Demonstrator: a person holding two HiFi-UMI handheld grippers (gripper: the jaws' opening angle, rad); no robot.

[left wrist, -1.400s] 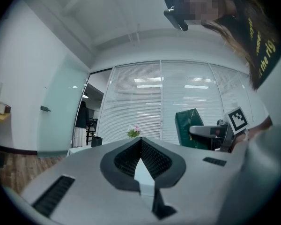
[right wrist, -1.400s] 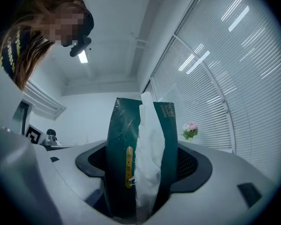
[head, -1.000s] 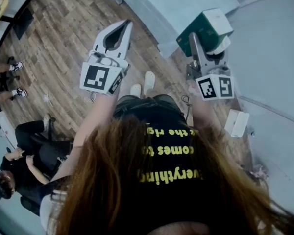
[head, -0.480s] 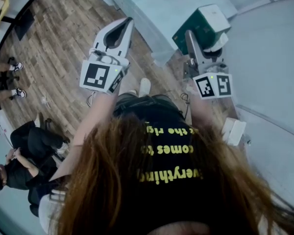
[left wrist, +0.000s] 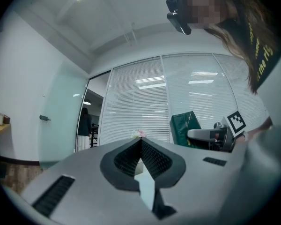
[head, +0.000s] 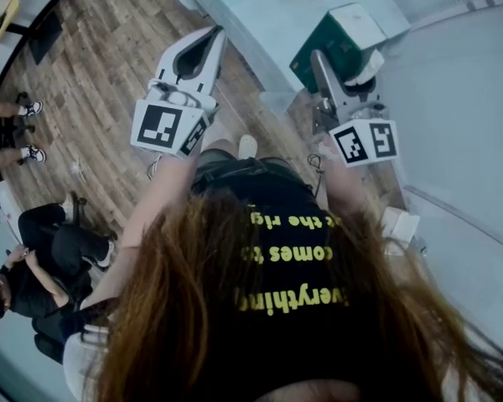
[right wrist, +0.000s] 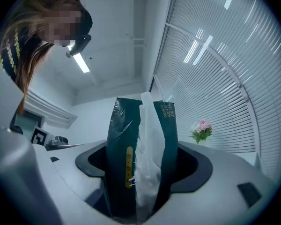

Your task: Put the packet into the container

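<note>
Glossy dark green packet (right wrist: 122,149), crinkled white tissue spilling from its slit, stands clamped between the jaws of the right hand-held gripper (head: 339,67), slightly nearer the pale bench (head: 260,15) than a second ago; the left hand-held gripper (left wrist: 141,145) is closed on nothing, above plank floor (head: 101,65)

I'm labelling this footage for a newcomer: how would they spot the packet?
From the long-haired person, go forward to the right gripper. Its jaws clamp the packet: dark green with a white top and white tissue spilling out; the left gripper holds nothing.
</note>
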